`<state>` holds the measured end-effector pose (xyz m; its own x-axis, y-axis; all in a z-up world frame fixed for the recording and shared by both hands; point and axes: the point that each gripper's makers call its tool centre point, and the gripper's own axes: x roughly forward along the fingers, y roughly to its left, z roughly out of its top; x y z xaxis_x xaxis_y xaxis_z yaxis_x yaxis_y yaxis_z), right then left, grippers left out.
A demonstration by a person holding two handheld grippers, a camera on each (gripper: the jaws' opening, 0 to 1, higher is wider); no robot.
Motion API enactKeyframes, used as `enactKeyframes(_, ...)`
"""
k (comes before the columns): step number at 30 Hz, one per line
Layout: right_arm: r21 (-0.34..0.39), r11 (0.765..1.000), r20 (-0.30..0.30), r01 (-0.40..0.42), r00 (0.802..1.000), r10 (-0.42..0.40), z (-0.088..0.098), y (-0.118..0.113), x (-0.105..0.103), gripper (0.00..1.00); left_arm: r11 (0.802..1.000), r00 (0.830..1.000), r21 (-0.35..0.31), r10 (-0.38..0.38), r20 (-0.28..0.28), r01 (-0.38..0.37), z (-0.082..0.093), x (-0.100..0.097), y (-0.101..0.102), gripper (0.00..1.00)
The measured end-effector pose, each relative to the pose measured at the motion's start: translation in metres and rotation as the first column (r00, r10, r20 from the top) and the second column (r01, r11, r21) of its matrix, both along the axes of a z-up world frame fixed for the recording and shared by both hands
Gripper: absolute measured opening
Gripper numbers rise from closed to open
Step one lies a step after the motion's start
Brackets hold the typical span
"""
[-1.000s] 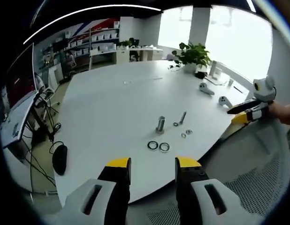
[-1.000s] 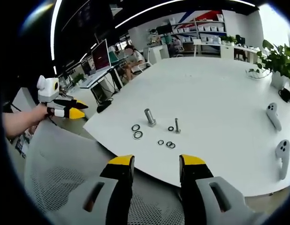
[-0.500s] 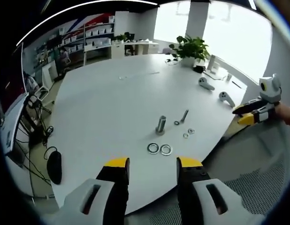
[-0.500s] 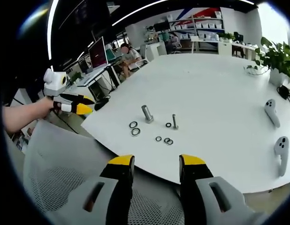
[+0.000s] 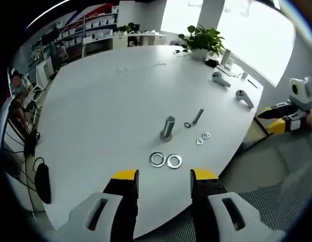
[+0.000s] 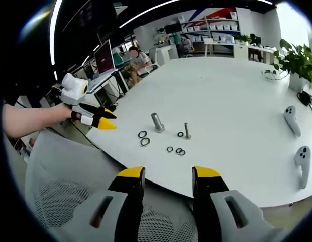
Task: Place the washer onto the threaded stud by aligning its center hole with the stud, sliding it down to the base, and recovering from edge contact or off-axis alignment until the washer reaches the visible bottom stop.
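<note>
Two large flat steel washers (image 5: 166,161) lay side by side on the round white table (image 5: 105,106), near its edge and just in front of the thick upright steel stud (image 5: 167,127). In the right gripper view the same pair (image 6: 144,138) sat to the left of the stud (image 6: 157,122). Whether the two washers touched each other was too fine to tell, and the stud's threads could not be made out. A thinner steel bolt (image 5: 197,116) lay beside the stud in the left gripper view but seemed to stand upright in the right gripper view (image 6: 186,130); its true pose was unclear. A few small washers (image 5: 202,138) lay scattered close to it, their count hard to fix.

The left gripper (image 5: 163,176) hung over the table edge with its yellow-tipped jaws spread and nothing between them. The right gripper (image 6: 162,173) was likewise parted and empty, well back from the table over a grey mesh chair (image 6: 60,186). It also showed at the right of the left gripper view (image 5: 277,119), cut off by the edge.

Against half a second before, the left gripper had come closer to the table, the washers looming larger; in the right gripper view it (image 6: 98,119) had advanced toward the table edge.

Two white handheld controllers (image 6: 296,146) and a potted green plant (image 5: 201,40) stood farther off.
</note>
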<state>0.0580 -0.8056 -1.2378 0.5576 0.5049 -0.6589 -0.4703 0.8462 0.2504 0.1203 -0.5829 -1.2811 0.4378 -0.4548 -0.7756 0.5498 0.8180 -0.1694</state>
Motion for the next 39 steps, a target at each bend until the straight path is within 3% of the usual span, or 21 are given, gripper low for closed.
enactKeyframes(8, 0.008, 1.000, 0.003, 0.011, 1.000, -0.011, 0.001, -0.001, 0.000, 0.39, 0.998, 0.997, 0.031, -0.044, -0.069, 0.046, -0.027, -0.002, -0.012, 0.39)
enactKeyframes(20, 0.010, 1.000, 0.003, 0.021, 1.000, -0.021, 0.001, -0.002, 0.001, 0.39, 0.992, 0.990, 0.071, -0.100, -0.096, 0.107, -0.036, 0.012, -0.023, 0.37)
enactKeyframes(23, 0.010, 1.000, 0.005, 0.020, 1.000, -0.020, 0.001, -0.002, 0.002, 0.39, 0.996, 0.992, 0.054, -0.059, -0.111, 0.066, -0.040, 0.020, -0.026, 0.37)
enactKeyframes(27, 0.016, 0.999, 0.005, 0.030, 1.000, -0.030, 0.002, -0.003, 0.002, 0.39, 0.990, 0.988, 0.093, -0.090, -0.129, 0.103, -0.048, 0.025, -0.027, 0.36)
enactKeyframes(32, 0.018, 0.999, 0.006, 0.034, 0.999, -0.034, 0.002, -0.003, 0.003, 0.39, 0.958, 0.968, 0.181, -0.194, -0.160, 0.222, -0.055, 0.027, -0.020, 0.36)
enactKeyframes(34, 0.020, 0.999, 0.008, 0.035, 0.999, -0.035, 0.002, -0.003, 0.003, 0.38, 0.934, 0.953, 0.216, -0.254, -0.164, 0.285, -0.058, 0.029, -0.019, 0.36)
enactKeyframes(37, 0.021, 0.999, 0.007, 0.038, 0.999, -0.038, 0.002, -0.004, 0.003, 0.38, 0.878, 0.918, 0.276, -0.349, -0.186, 0.390, -0.064, 0.030, -0.019, 0.34)
enactKeyframes(39, 0.022, 0.999, 0.007, 0.040, 0.999, -0.040, 0.002, -0.004, 0.004, 0.38, 0.860, 0.903, 0.282, -0.382, -0.197, 0.425, -0.069, 0.031, -0.023, 0.34)
